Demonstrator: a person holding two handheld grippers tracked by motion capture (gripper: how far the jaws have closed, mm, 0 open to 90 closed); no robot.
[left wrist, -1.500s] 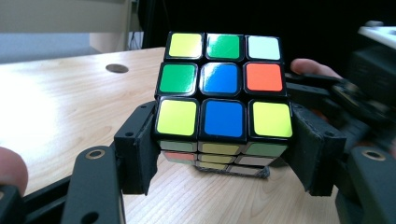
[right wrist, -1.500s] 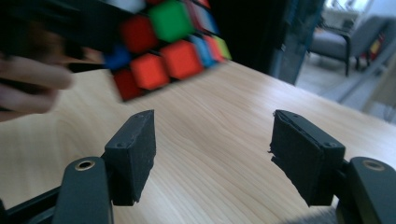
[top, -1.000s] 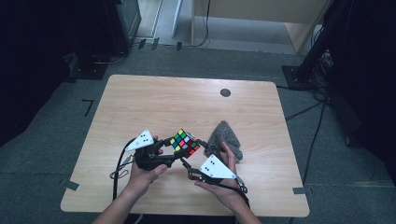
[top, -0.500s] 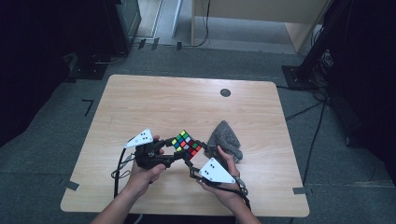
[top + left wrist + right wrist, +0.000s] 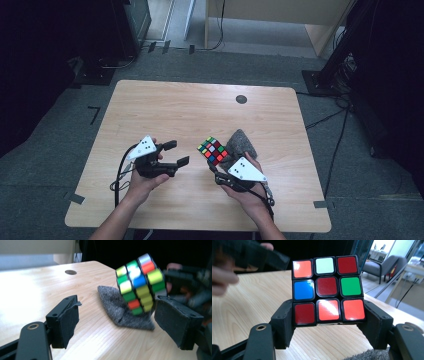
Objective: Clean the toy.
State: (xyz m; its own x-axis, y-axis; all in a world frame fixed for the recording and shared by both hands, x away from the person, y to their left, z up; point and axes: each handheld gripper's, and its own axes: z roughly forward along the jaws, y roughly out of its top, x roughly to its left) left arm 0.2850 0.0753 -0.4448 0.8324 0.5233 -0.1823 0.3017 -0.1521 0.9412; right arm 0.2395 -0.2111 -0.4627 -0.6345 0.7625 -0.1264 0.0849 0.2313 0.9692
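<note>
Two pads of my right gripper (image 5: 328, 325) clamp the cube (image 5: 327, 290)'s bottom layer; my emptied left gripper (image 5: 176, 154) has just been opening, and should re-grip squarely.

Between the right fingers (image 5: 284, 325), matt black foam, sits a glossy plastic cube (image 5: 327, 288); beside them fuzzy grey cloth (image 5: 117, 306) lies on the smooth pale-wood worktop (image 5: 185, 110).

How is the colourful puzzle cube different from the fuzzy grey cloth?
The colourful puzzle cube is hard, boxy and many-coloured; the fuzzy grey cloth is soft, rumpled and plain grey. The cube is held off the table in the right gripper; the cloth lies on the wooden table. Both sit near the table's right front.
</note>
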